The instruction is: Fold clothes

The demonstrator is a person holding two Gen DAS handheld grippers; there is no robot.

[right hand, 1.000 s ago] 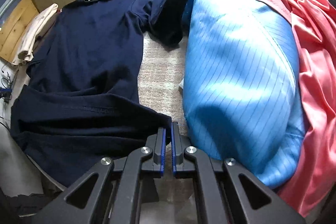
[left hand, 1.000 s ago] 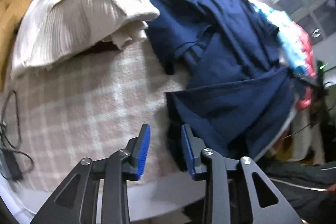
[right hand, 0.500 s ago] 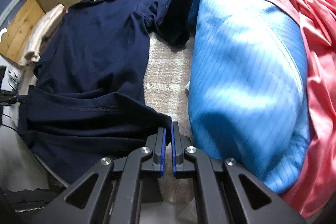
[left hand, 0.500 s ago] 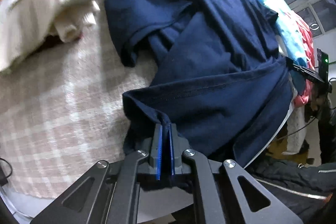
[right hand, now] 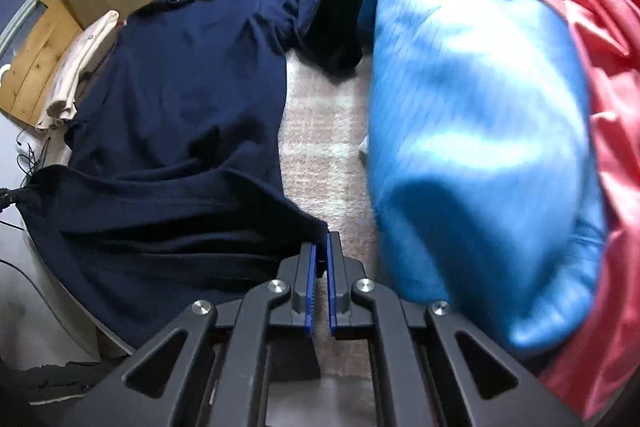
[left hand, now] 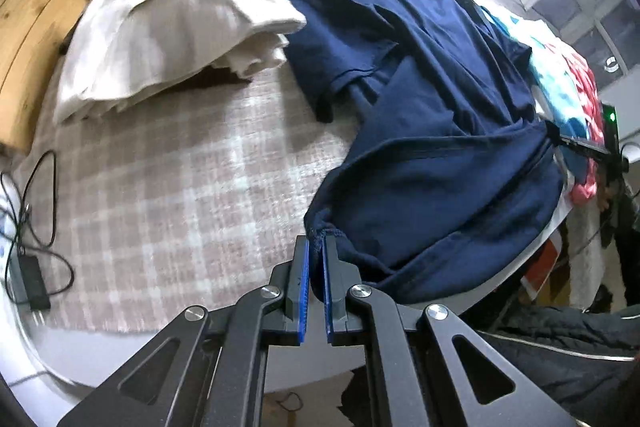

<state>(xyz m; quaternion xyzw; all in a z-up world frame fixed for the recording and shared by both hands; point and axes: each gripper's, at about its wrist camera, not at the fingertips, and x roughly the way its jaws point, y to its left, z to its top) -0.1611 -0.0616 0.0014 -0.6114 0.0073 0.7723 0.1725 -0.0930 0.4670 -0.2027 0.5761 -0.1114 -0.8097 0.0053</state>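
1. The tabletop (left hand: pixel 168 187) carries everything, under a pale checked cloth. Across its middle I have the navy T-shirt (left hand: pixel 440 155) lying mostly flat, between a folded cream sweater (left hand: pixel 172 23) on one side and a blue striped garment (right hand: pixel 480 131) with a coral one (right hand: pixel 600 39) on the other.
2. The shirt's long axis runs away from me: the collar sits at the far edge, the hem at the near edge, where part of it drapes over the rim. One short sleeve (right hand: pixel 336 15) lies touching the blue garment; the other rests just beside the sweater.
3. I judge the fabric light, limp knit cotton. It will sag between any two grips, drag on the checked cloth, and wrinkle rather than slide. Nothing here is fragile, and slipping is unlikely given the thick stitched hem.
4. The hem corners are where I want my hold, because the doubled seam gives the pads something to bite and keeps the edge straight when lifted.
5. My left tongs (left hand: pixel 316 267) are clamped on the hem corner nearer the sweater, with stitched edge bunched between the blue pads.
6. My right tongs (right hand: pixel 320 267) are pinched tight on the opposite hem corner, beside the blue garment, so the hem hangs between my two grips.
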